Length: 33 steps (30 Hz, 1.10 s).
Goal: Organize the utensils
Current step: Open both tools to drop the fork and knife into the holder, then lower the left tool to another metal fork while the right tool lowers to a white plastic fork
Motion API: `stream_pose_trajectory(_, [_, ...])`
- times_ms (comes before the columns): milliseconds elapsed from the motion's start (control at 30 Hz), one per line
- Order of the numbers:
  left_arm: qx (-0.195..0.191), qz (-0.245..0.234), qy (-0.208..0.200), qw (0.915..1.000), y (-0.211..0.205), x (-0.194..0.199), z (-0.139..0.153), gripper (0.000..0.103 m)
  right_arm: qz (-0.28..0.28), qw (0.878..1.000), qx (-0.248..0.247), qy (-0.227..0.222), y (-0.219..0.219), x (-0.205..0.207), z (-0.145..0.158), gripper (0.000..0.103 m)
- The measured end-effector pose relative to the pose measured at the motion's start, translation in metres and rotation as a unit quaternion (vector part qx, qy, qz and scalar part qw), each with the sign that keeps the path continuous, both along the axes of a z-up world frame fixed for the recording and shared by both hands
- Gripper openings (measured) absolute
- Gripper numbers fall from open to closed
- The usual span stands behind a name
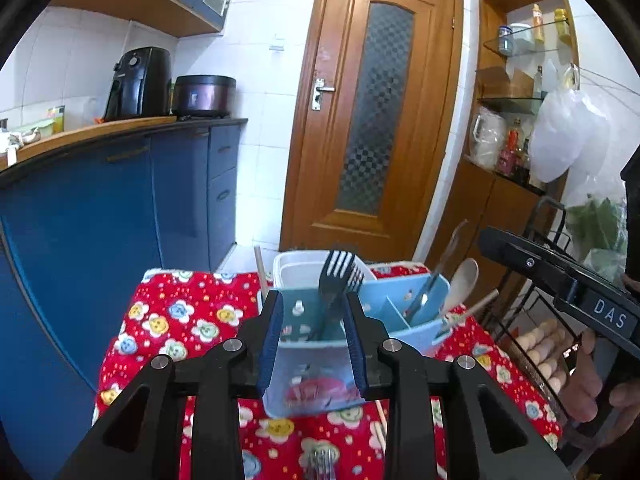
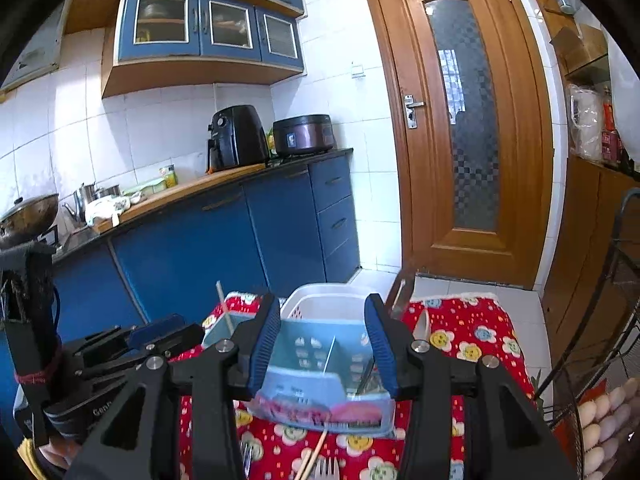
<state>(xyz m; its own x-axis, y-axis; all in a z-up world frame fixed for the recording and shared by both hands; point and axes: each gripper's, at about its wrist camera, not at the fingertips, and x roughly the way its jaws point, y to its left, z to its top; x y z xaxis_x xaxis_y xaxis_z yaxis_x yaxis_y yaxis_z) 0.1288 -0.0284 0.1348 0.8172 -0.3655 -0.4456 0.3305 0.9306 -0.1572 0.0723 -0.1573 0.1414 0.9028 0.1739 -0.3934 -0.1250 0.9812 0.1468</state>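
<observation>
A light blue utensil caddy (image 1: 400, 304) stands on the red flowered tablecloth (image 1: 180, 320). A black fork (image 1: 336, 276) stands upright in its left compartment, with metal tongs (image 1: 436, 276) and a wooden spoon (image 1: 462, 280) in the right ones. My left gripper (image 1: 315, 344) is open just in front of the fork, and its blue pads (image 1: 272, 344) touch nothing. My right gripper (image 2: 323, 344) is open too, facing the caddy (image 2: 320, 384) with nothing gripped. A metal fork (image 2: 326, 470) and chopsticks (image 2: 314, 452) lie on the cloth before the caddy.
A white plastic basket (image 1: 296, 268) sits behind the caddy. A black wire rack with eggs (image 1: 548, 344) stands at the table's right. Blue cabinets (image 1: 120, 220) run along the left, and a wooden door (image 1: 372, 120) is behind. A hand (image 1: 588, 380) holds the right gripper's body.
</observation>
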Motion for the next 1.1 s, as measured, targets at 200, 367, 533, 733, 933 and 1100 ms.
stream_pose_trajectory(200, [0.000,-0.007,0.016,0.9998,0.005,-0.015,-0.005,0.032,0.010,1.000,-0.005,0.017,0.003,-0.021,-0.013,0.047])
stream_pose_trajectory(367, [0.002,-0.016,0.034,0.9993,0.005,-0.025,-0.015,0.032,0.018,0.999,-0.013,0.037,0.007,-0.034,-0.029,0.047])
stream_pose_trajectory(533, [0.003,-0.022,0.054,0.9983,0.006,-0.033,-0.027,0.032,0.022,0.998,-0.008,0.066,0.004,-0.042,-0.050,0.047])
stream_pose_trajectory(733, [0.013,-0.023,0.088,0.9957,0.006,-0.037,-0.052,0.032,0.022,0.994,-0.002,0.108,0.002,-0.041,-0.078,0.047])
stream_pose_trajectory(933, [0.019,-0.023,0.122,0.9921,0.006,-0.033,-0.077,0.032,0.023,0.989,0.003,0.147,0.000,-0.035,-0.104,0.047])
stream_pose_trajectory(1100, [0.019,-0.026,0.151,0.9879,0.006,-0.027,-0.095,0.032,0.022,0.984,0.010,0.177,-0.005,-0.027,-0.122,0.047])
